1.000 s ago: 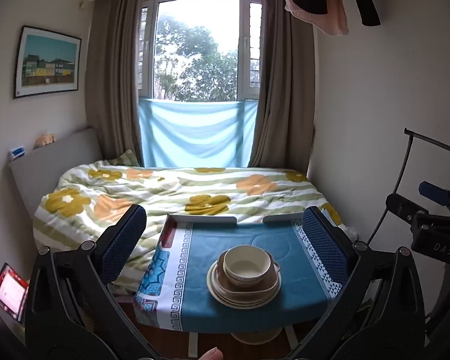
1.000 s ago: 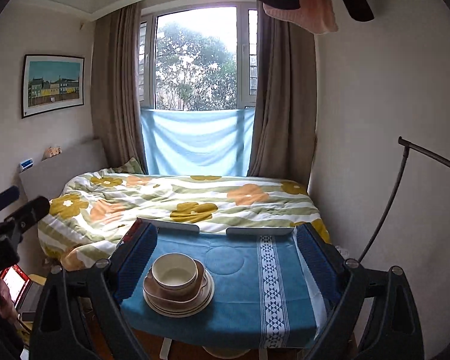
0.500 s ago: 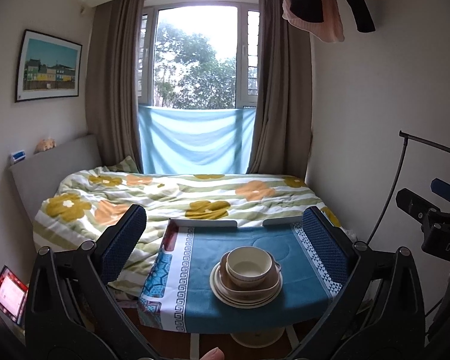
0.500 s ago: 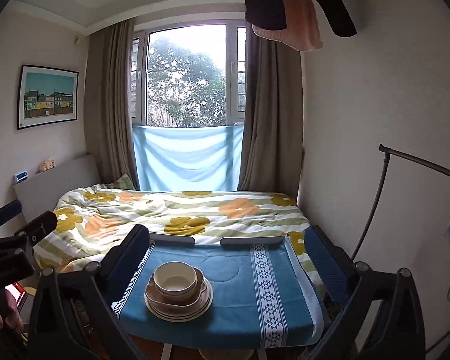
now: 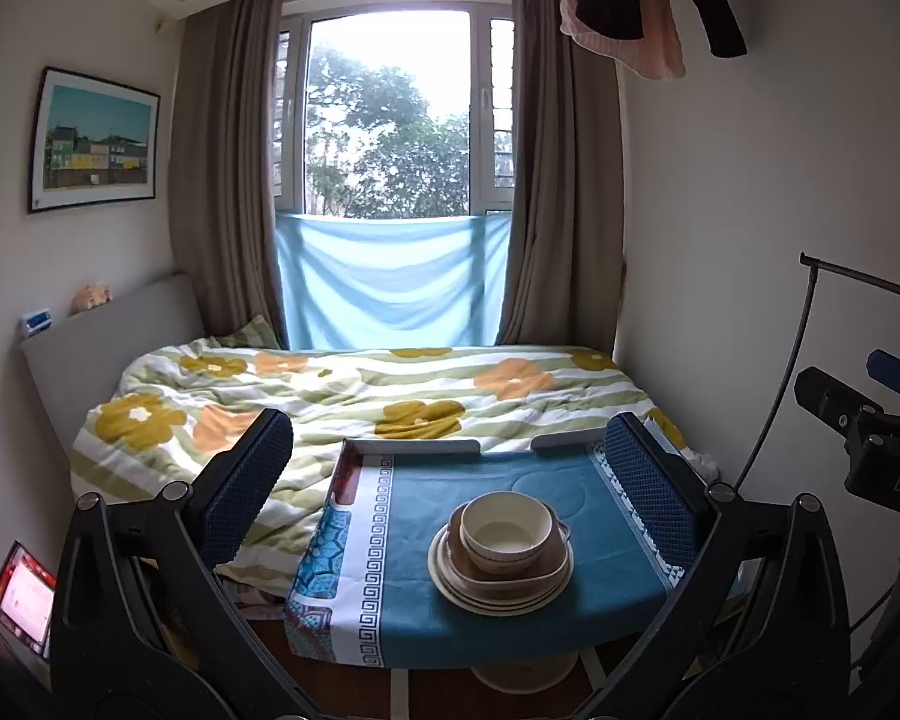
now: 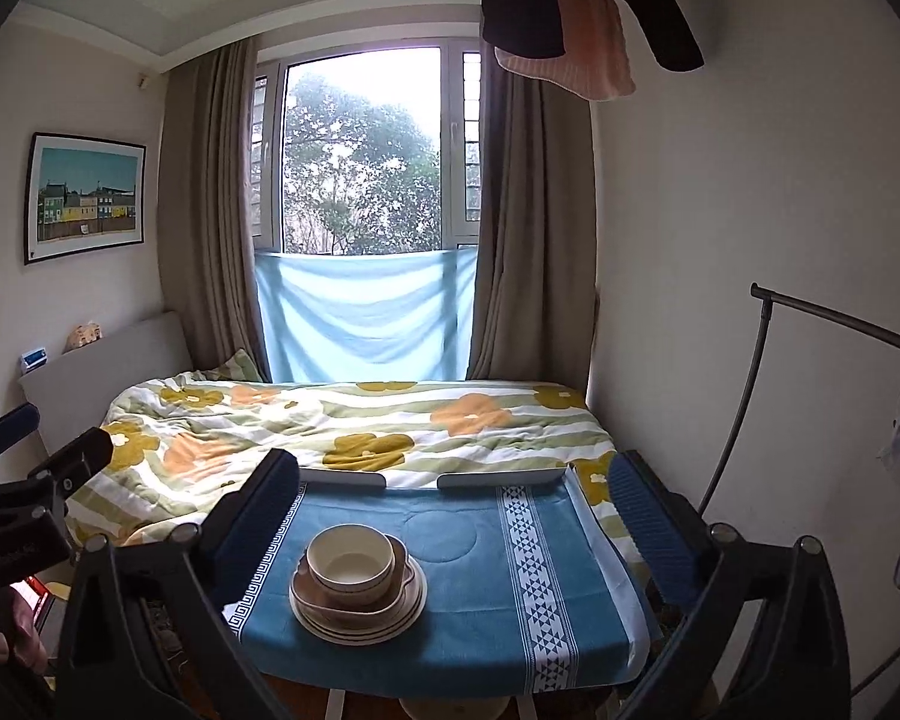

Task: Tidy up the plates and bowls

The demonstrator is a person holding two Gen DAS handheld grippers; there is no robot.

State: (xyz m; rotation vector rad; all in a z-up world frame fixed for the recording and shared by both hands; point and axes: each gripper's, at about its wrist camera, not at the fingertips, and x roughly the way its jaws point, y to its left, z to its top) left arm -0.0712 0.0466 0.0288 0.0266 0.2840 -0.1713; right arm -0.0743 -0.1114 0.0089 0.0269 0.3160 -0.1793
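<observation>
Cream bowl (image 5: 506, 531) atop stacked plates (image 5: 501, 591) at lower centre, plate count unclear, worktop (image 5: 402, 612) legs cut off below, left gripper (image 5: 450, 480) and right gripper (image 6: 456, 510) fingers released, empty.

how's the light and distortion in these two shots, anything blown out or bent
Left wrist view: the window is blown out white at the top, the dishes on the table stay sharp and evenly lit, and the curtains bow outward. Right wrist view: same backlight, dark corners, and the rack pole curves from the fisheye.
</observation>
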